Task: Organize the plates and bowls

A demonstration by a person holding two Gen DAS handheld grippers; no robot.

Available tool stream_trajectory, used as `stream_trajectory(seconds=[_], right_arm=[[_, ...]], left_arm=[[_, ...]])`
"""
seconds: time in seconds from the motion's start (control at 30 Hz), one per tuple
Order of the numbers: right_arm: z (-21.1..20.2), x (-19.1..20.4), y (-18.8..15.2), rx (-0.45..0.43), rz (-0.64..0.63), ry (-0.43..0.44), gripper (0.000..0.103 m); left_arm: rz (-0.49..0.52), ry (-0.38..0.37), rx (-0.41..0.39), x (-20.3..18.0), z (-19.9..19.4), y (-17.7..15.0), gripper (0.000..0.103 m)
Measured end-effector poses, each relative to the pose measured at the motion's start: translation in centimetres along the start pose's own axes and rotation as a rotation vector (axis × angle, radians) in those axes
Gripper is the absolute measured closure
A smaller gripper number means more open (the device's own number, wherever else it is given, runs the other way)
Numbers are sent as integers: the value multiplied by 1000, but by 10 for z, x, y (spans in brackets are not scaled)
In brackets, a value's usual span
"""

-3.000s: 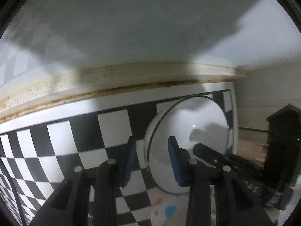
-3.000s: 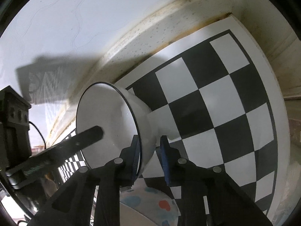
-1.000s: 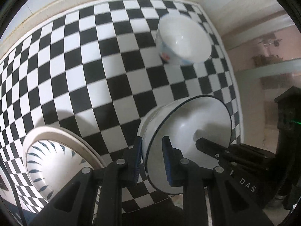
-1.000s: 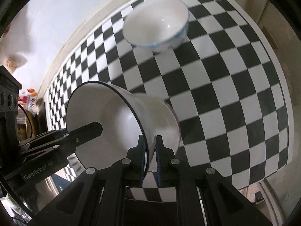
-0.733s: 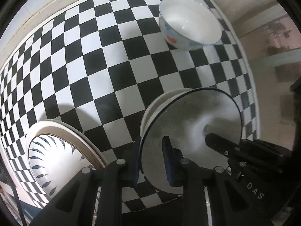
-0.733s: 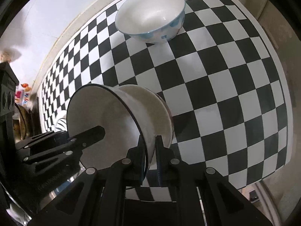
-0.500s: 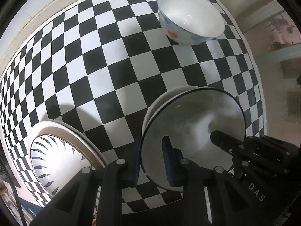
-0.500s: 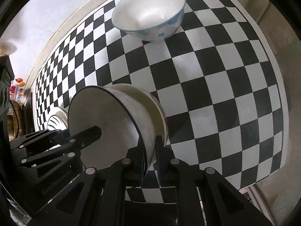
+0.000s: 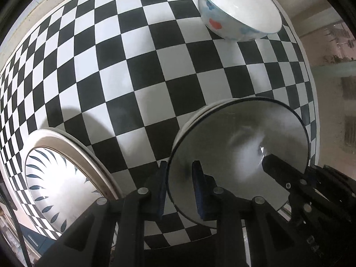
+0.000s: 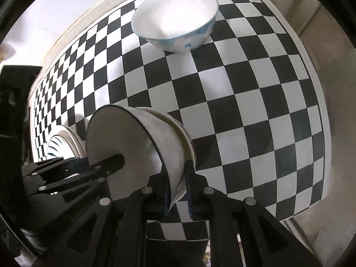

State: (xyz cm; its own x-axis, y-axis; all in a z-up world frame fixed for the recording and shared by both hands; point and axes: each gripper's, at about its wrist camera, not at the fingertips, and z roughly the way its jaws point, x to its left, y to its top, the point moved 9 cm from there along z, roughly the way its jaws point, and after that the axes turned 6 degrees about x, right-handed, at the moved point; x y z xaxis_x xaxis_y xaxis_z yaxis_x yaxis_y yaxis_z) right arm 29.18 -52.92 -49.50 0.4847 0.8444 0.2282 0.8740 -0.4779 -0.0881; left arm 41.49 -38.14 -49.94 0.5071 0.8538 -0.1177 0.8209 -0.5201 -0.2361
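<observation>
A white bowl with a dark rim (image 9: 240, 155) (image 10: 133, 146) is held between both grippers, tilted, with a second white bowl (image 10: 178, 133) nested under it. My left gripper (image 9: 179, 187) is shut on its rim at one side. My right gripper (image 10: 175, 189) is shut on the opposite rim. The stack hangs low over the checkered table (image 9: 124, 62). A white bowl with blue and red flowers (image 9: 238, 11) (image 10: 175, 20) stands upright at the far side. A plate with dark leaf marks (image 9: 55, 178) (image 10: 60, 144) lies at the near left.
The table's right edge (image 10: 320, 111) and near edge (image 9: 178, 242) are close to the held bowls. A pale wall (image 10: 55, 11) runs behind the table. Dark equipment (image 10: 13, 93) stands at the left.
Both grippers have carried the held bowls lower and closer to the table; the flowered bowl and the plate now look larger and nearer. The grip on the rim is unchanged.
</observation>
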Motion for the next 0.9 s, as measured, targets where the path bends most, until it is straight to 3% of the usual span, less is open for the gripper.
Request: stream_trajectory(seconds=[0.2,0.53,0.9], right_arm=[[-8,-6,-4,-17,-5,-8,85],[-7,-13,-9,-19,-8,6,92],[-7,-8,-17,-14,-22,3,92]], left_arm=[[7,9,-7,0,-1,0,84],[14,47,-27,-13,-5,-8,83],[23,112,-101,-16,-28,-25,83]])
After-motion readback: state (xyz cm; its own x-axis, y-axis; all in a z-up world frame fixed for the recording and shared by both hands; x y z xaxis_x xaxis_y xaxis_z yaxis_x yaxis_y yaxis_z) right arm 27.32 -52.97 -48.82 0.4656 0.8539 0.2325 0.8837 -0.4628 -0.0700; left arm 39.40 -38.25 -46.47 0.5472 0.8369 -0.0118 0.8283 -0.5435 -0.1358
